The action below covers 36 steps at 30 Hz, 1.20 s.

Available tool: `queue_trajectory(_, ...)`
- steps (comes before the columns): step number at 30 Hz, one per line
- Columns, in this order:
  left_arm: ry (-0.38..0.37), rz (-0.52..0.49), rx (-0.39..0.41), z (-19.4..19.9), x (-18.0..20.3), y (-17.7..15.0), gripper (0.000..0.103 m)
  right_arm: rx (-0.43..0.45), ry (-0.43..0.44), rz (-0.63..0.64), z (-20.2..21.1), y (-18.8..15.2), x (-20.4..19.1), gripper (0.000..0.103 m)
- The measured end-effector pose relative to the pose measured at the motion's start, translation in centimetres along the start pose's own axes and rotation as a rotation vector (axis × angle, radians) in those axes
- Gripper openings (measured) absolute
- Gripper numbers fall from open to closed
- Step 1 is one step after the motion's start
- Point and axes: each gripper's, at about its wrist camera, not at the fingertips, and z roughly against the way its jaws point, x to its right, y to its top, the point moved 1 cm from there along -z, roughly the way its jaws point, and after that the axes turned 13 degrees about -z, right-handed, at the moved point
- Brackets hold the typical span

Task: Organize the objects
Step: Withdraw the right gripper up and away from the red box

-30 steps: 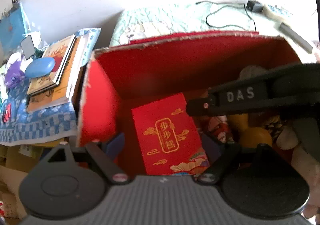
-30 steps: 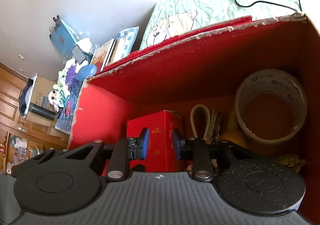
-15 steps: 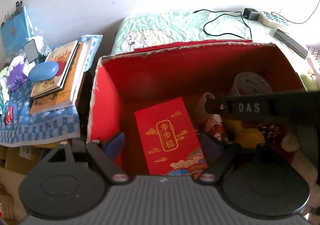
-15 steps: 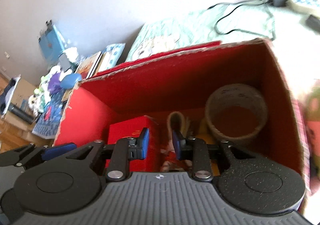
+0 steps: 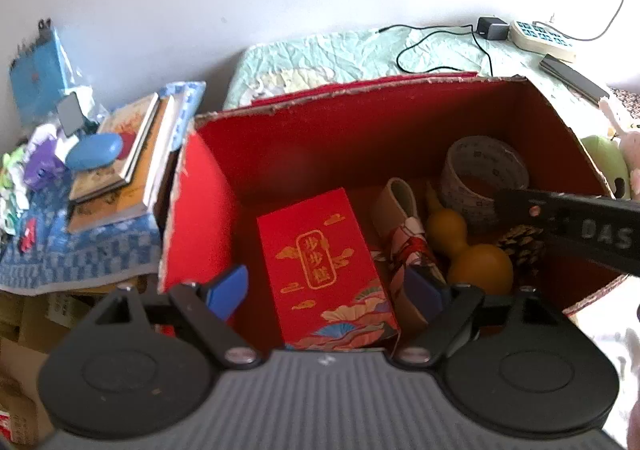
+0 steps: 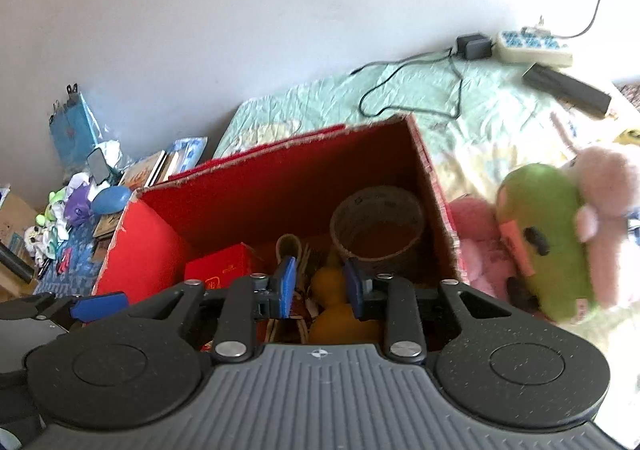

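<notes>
Below, red box (image 5: 392, 138) half-hidden by spread left fingers (image 5: 228, 288), right fingers (image 6: 286, 286) parted — empty, plush toy (image 6: 548, 234) blurred

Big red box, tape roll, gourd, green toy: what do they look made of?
Big red box: cardboard with a matte red face; the torn rim shows pale fibre.
Tape roll: looks like printed plastic film wound in a ring, slightly glossy.
Gourd: smooth, hard-looking yellow shell; dried or plastic, cannot tell.
Green toy: plush fabric with a fuzzy surface, though blurred.
</notes>
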Motion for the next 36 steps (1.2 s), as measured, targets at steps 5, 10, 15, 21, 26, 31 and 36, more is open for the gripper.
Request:
queue_trajectory(5, 0.017, 0.013, 0.045, 1.4, 0.1, -0.2, 0.090, 0.042, -0.013, 0.006, 1.7, -0.4, 0.2, 0.034)
queue_trajectory(10, 0.042, 0.031, 0.074, 2.8, 0.2, -0.4, 0.091, 0.087, -0.019, 0.004, 3.1, -0.8, 0.3, 0.043)
queue_trajectory(15, 0.054, 0.043, 0.085, 4.0, 0.4, -0.6, 0.091, 0.082, 0.004, -0.049, 3.9, -0.9, 0.6, 0.056)
queue_trajectory(21, 0.036, 0.053, 0.058, 4.8, 0.4, -1.1, 0.091, 0.083, 0.004, -0.030, 5.1, -1.7, 0.1, 0.057)
queue_trajectory(26, 0.021, 0.070, 0.033, 5.5, 0.6, -1.7, 0.091, 0.075, -0.020, -0.024, 6.2, -2.3, -0.1, 0.056)
queue_trajectory(31, 0.007, 0.089, 0.005, 6.1, 1.0, -2.5, 0.091, 0.060, -0.075, -0.028, 6.8, -3.2, 0.0, 0.056)
queue_trajectory(36, -0.039, 0.098, -0.030, 5.9, 1.5, -3.3, 0.091, 0.044, -0.123, -0.045, 7.2, -3.6, 0.5, 0.058)
